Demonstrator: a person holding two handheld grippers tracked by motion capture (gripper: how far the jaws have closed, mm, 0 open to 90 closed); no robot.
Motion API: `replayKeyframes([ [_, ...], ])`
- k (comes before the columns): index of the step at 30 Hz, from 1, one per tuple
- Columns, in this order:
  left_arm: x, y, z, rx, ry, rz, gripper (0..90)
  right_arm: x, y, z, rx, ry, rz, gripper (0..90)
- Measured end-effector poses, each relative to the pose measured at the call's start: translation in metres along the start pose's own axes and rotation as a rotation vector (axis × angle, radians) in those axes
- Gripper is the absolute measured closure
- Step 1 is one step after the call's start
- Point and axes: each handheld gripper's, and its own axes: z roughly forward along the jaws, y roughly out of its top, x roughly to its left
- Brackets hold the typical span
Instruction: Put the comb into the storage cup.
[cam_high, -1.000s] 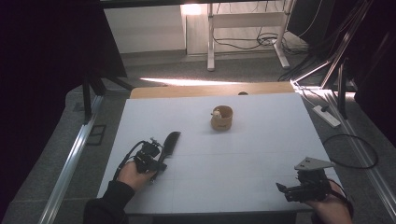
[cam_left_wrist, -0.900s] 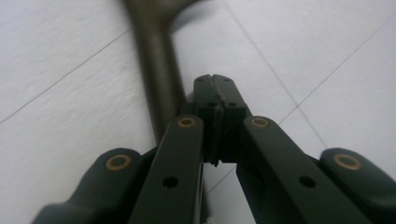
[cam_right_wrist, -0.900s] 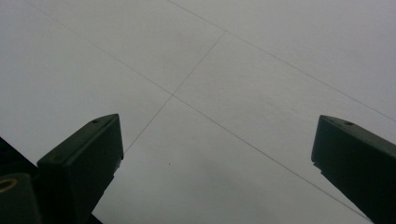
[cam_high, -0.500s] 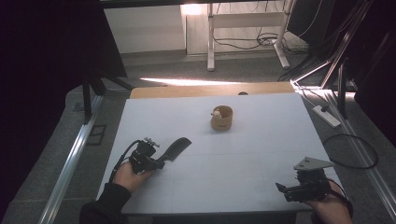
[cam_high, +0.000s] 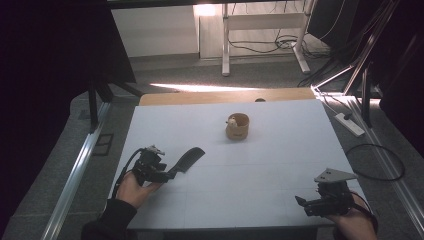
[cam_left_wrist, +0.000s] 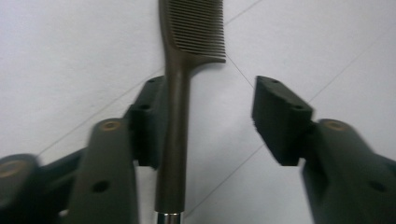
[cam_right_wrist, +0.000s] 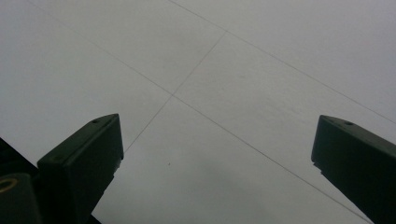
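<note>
A white table (cam_high: 280, 165) stands on grey floor, cables beyond. The dark fine-toothed comb (cam_high: 187, 160) lies near-left between the left gripper (cam_high: 167, 175)'s jaws, which have just been opening; one pad touches its handle.

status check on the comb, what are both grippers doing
Left gripper jaws just opening, comb between them, against one pad only. Right gripper open, empty, over bare table. Nothing in the way.

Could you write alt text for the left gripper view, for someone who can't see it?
A dark comb lies lengthwise between the two black jaws of the left gripper, its handle against the left jaw and a clear gap to the right one. The jaws have just been opening, so the comb is not clamped. Beneath it is the white table, crossed by thin lines.
</note>
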Motion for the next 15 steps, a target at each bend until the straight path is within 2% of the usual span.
replayKeyframes([
  [5,0.0038,-0.0013,-0.0051,-0.028,0.04,0.003,25.7,0.0,-0.0001,-0.0002,-0.002,-0.001,0.001,2.6],
  [8,0.0064,-0.0021,-0.0067,-0.034,0.038,0.001,16.2,0.0001,0.0,-0.0002,-0.003,-0.001,0.001,2.6],
  [12,0.008,-0.0023,-0.0065,-0.019,0.036,0.003,5.7,0.0,0.0,-0.0003,-0.004,0.0,0.002,2.5],
  [15,0.0088,-0.001,-0.0033,0.01,0.032,0.007,0.3,-0.0003,-0.0001,-0.0004,-0.005,0.001,0.003,2.4],
])
